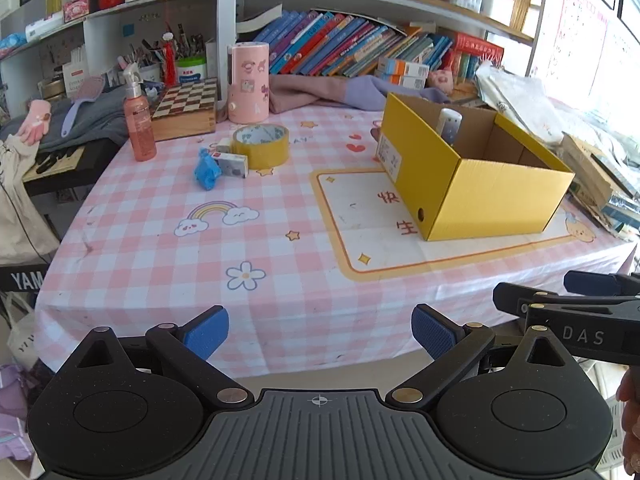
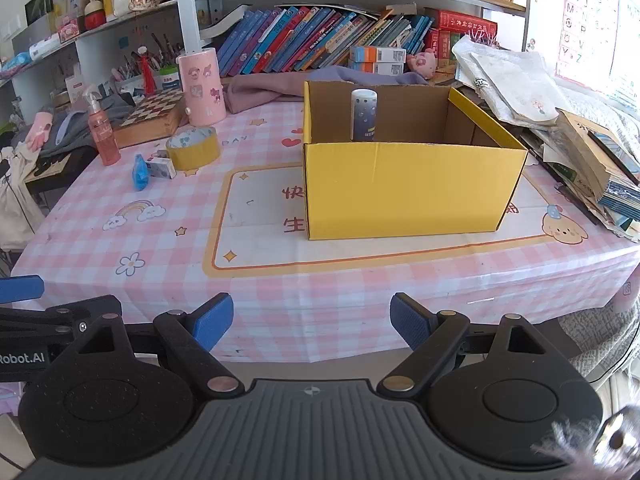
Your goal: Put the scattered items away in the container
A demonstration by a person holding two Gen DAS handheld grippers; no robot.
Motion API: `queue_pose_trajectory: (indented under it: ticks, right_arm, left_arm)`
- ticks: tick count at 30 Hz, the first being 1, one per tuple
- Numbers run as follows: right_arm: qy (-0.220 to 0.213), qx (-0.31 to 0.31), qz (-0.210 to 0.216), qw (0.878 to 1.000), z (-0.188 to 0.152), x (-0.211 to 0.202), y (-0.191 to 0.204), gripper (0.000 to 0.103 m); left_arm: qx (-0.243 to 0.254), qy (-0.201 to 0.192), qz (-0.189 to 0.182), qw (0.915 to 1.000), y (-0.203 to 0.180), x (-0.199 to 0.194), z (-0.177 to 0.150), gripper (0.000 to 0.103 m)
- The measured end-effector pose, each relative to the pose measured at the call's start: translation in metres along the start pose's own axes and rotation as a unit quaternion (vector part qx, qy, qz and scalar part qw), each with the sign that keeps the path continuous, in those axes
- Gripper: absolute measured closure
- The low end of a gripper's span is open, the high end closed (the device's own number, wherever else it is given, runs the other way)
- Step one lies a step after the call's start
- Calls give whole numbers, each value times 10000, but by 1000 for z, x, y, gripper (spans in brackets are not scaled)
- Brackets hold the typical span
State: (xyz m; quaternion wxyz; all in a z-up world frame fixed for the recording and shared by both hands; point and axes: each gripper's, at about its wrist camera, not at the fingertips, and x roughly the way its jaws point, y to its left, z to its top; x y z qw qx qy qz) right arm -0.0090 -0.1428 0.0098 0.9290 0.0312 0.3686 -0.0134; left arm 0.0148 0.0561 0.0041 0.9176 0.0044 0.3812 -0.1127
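Both claws, left claw (image 1: 320, 334) and right claw (image 2: 312, 322), gape unladen; yellow cardboard box (image 2: 412, 192) holds one upright white-and-blue can (image 2: 363, 114)

Box: a yellow cardboard box (image 2: 412, 188) is set open at 12 o'clock on the checked tablecloth (image 2: 160, 248).
Inside: a white can (image 2: 363, 115) is stood upright against the back wall.
Scattered, 10 o'clock: tape roll (image 2: 193, 148), small carton (image 2: 161, 167), blue bundle (image 2: 140, 172), clustered together.
Right gripper (image 2: 312, 322): fingers spread apart, nothing held.
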Motion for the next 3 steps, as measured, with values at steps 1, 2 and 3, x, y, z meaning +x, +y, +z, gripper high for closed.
queue_pose_trajectory:
  ticks: [1, 2, 3]
  right_arm:
    - [16, 5, -5, 10000, 0, 1, 0, 18]
    - [36, 11, -13, 10000, 1, 2, -1, 18]
    - [53, 19, -26, 10000, 1, 3, -2, 18]
  left_arm:
    - [-10, 2, -9, 10000, 0, 1, 1, 3]
    - [-26, 8, -17, 10000, 1, 2, 1, 3]
    - [-41, 15, -30, 10000, 1, 3, 2, 3]
